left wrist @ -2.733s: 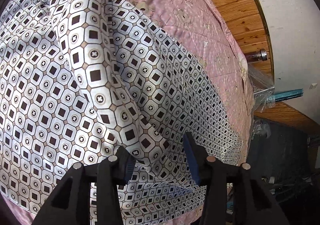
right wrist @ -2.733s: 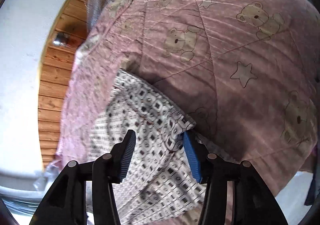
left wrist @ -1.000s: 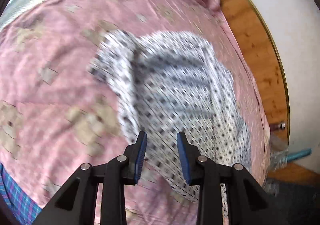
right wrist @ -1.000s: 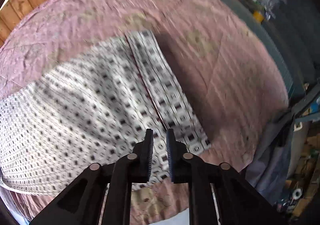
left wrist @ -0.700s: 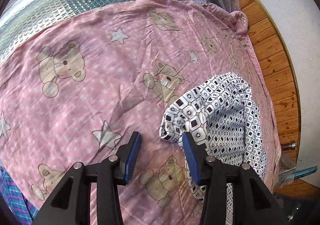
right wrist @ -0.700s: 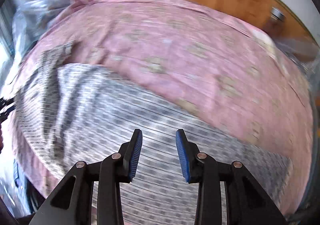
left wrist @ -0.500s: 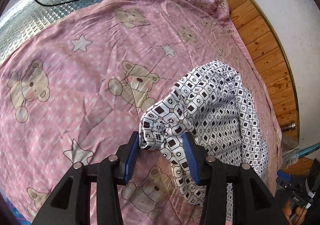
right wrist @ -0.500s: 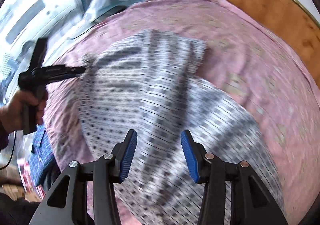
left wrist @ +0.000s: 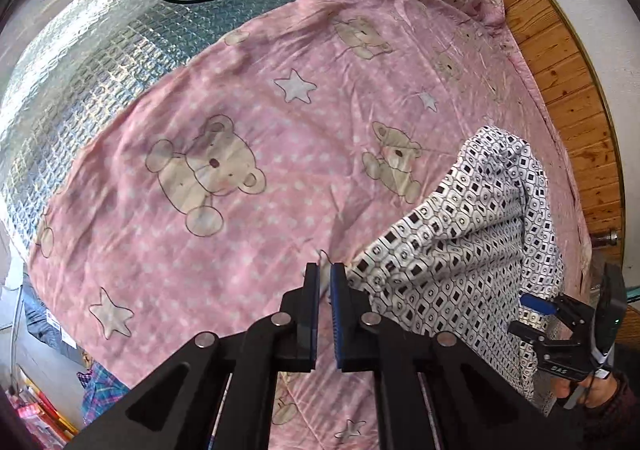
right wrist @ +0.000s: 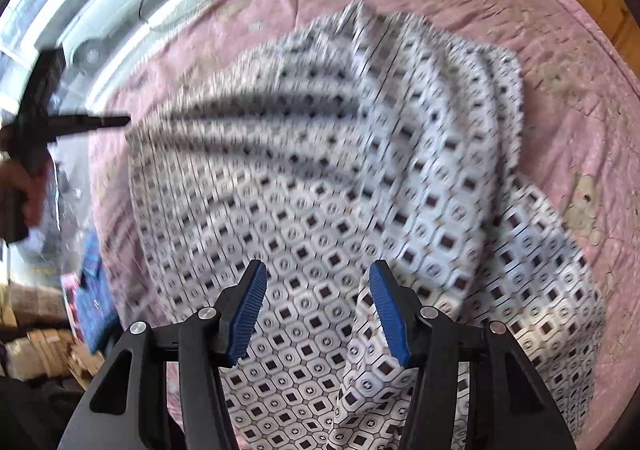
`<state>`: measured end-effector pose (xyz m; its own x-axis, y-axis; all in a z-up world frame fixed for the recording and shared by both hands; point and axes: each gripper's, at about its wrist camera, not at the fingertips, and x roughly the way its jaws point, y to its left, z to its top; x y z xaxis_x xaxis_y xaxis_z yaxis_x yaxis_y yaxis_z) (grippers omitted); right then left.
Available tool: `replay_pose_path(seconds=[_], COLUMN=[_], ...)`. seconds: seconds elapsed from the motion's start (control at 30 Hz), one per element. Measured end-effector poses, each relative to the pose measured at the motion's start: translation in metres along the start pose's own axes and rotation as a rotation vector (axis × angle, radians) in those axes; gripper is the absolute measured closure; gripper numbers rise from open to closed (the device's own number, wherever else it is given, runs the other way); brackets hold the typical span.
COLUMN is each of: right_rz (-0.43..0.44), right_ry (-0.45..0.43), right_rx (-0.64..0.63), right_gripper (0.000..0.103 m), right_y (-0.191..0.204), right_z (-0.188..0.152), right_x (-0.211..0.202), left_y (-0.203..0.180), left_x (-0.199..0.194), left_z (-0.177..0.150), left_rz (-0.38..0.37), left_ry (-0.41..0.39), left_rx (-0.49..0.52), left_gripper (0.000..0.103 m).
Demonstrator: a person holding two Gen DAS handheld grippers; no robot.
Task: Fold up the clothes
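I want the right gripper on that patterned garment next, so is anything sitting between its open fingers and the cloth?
Nothing visible does. The right gripper hangs open directly over the patterned garment, with only cloth showing between its fingers. The left gripper is off at the garment's far corner, shut on it, well clear of that path.

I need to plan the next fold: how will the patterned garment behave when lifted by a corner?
Probably floppy: the patterned garment drapes in soft folds from the left tongs. Its smooth-looking weave may slide on the pink quilt.
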<state>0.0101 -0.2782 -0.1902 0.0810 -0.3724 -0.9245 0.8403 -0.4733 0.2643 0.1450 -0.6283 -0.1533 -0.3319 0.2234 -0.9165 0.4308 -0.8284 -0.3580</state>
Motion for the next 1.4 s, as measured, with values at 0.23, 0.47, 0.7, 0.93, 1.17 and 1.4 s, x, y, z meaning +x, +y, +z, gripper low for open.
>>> replay_pose_path(seconds=[0.23, 0.47, 0.7, 0.93, 1.17, 1.4], right_rz=[-0.073, -0.029, 0.046, -0.033, -0.139, -0.234], right_ry=[-0.082, -0.241, -0.272, -0.192, -0.158, -0.172], right_rx=[0.349, 0.151, -0.201, -0.031, 0.175, 0.511], right_gripper=[0.044, 0.1, 0.069, 0.058, 0.057, 0.057], right_y=[-0.103, -0.004, 0.144, 0.084, 0.015, -0.061], right_z=[0.077, 0.118, 0.057, -0.014, -0.086, -0.185], right_x=[0.009, -0.022, -0.037, -0.061, -0.103, -0.153], left_y=[0.007, -0.036, -0.062, -0.053, -0.075, -0.089], left_x=[-0.03, -0.039, -0.021, 0.026, 0.049, 0.047], left_z=[0.011, 0.03, 0.033, 0.013, 0.011, 0.015], left_rz=[-0.049, -0.297, -0.491, -0.528, -0.417, -0.328], left_ry=[-0.053, -0.093, -0.128, -0.056, -0.055, -0.079], left_rx=[-0.048, -0.072, -0.166, -0.294, -0.246, -0.198], left_gripper=[0.093, 0.082, 0.058, 0.051, 0.048, 0.092])
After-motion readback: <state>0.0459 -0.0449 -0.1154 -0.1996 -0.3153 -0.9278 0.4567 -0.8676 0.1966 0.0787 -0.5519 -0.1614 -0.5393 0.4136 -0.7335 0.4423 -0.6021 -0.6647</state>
